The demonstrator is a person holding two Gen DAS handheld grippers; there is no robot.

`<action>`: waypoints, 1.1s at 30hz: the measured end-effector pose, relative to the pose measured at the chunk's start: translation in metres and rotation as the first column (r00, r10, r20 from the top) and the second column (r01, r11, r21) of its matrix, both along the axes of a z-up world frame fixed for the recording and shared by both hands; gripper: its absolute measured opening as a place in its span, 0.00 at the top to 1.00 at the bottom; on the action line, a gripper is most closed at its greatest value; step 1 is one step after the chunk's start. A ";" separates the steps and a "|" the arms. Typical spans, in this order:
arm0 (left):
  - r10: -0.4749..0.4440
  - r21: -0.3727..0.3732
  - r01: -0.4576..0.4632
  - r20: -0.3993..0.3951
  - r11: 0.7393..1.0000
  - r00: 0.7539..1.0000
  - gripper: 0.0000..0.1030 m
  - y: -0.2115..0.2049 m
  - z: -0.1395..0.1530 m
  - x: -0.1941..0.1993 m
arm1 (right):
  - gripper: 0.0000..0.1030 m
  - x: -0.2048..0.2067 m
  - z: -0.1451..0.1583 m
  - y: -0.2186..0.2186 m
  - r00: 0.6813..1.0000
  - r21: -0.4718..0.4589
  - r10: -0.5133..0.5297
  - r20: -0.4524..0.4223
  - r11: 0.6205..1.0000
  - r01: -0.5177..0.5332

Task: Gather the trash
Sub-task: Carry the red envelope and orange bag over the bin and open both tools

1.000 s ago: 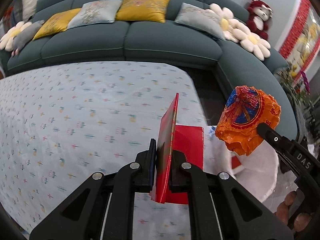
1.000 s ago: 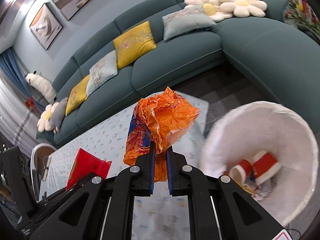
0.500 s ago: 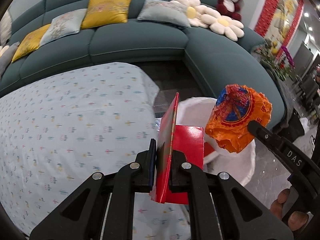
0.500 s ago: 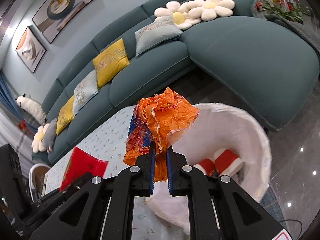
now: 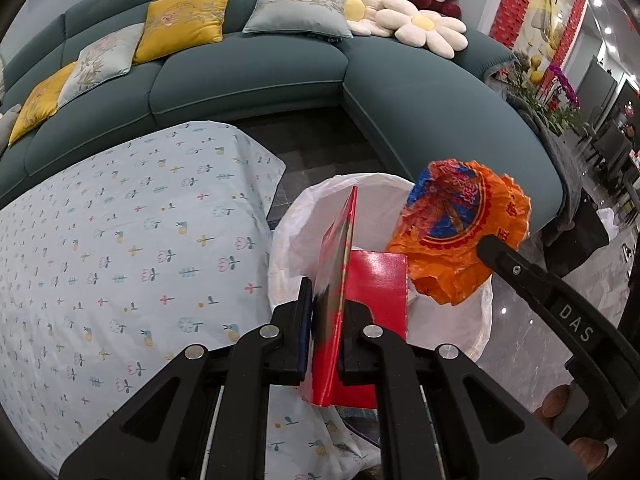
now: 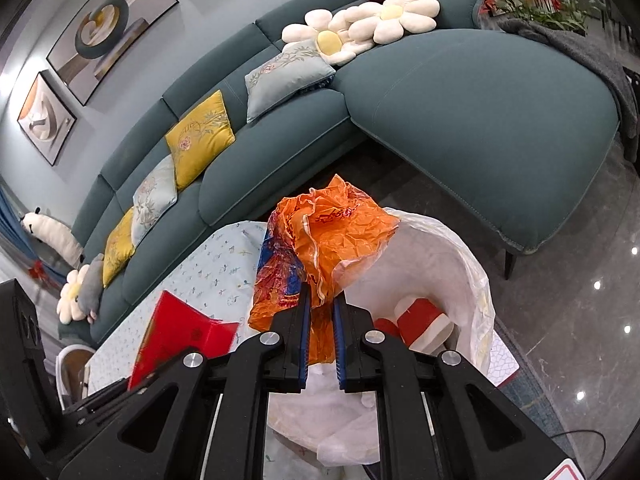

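My left gripper is shut on a flat red carton, held upright over the near rim of the white-lined trash bin. The carton also shows in the right wrist view. My right gripper is shut on a crumpled orange wrapper and holds it above the bin's opening. The wrapper also shows in the left wrist view, right of the carton. Red and white trash lies inside the bin.
A table with a floral cloth lies left of the bin. A teal corner sofa with cushions and plush toys curves behind and to the right. Glossy dark floor surrounds the bin.
Both grippers have swung right, away from the table and over the bin. The carton and the wrapper stay gripped. The right jaws look slightly wider apart.
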State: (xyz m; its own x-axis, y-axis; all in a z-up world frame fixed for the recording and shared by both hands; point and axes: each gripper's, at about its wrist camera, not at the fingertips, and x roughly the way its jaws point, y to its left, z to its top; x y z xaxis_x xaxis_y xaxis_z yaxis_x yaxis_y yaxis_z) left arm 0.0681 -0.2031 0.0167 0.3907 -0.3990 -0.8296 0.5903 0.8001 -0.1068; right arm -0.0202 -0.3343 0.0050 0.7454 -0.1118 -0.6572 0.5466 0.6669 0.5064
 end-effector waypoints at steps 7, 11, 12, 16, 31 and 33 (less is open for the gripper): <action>-0.009 0.020 0.009 -0.002 1.000 1.000 0.91 -0.008 -0.006 0.001 | 0.90 -0.003 -0.001 -0.004 1.000 -0.001 -0.001 0.003 1.000 0.001; -0.014 0.028 0.014 -0.005 1.000 1.000 0.91 -0.013 -0.009 -0.001 | 0.90 -0.002 -0.001 -0.005 1.000 0.001 -0.001 -0.003 1.000 0.001; -0.016 0.030 0.016 -0.005 0.999 1.000 0.91 -0.015 -0.010 -0.001 | 0.90 -0.002 -0.002 -0.006 1.000 -0.001 -0.002 -0.006 1.000 0.002; -0.023 0.034 0.023 -0.011 0.999 1.000 0.90 -0.019 -0.012 -0.001 | 0.90 -0.003 -0.001 -0.005 1.000 0.000 -0.003 -0.010 1.000 0.003; -0.015 0.026 0.016 -0.024 1.000 1.000 0.83 -0.021 -0.018 0.001 | 0.85 -0.003 -0.002 -0.008 1.000 0.003 -0.007 -0.013 1.000 0.007; -0.007 0.024 0.008 -0.022 1.000 1.000 0.73 -0.022 -0.018 0.001 | 0.82 -0.003 -0.001 -0.008 1.000 0.000 -0.014 -0.014 1.000 0.014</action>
State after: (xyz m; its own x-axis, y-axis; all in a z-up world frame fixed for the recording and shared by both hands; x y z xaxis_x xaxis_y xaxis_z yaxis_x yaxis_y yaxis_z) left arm 0.0692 -0.2247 -0.0012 0.3692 -0.3819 -0.8473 0.5942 0.7980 -0.1008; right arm -0.0230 -0.3418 0.0036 0.7347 -0.1220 -0.6673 0.5625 0.6595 0.4987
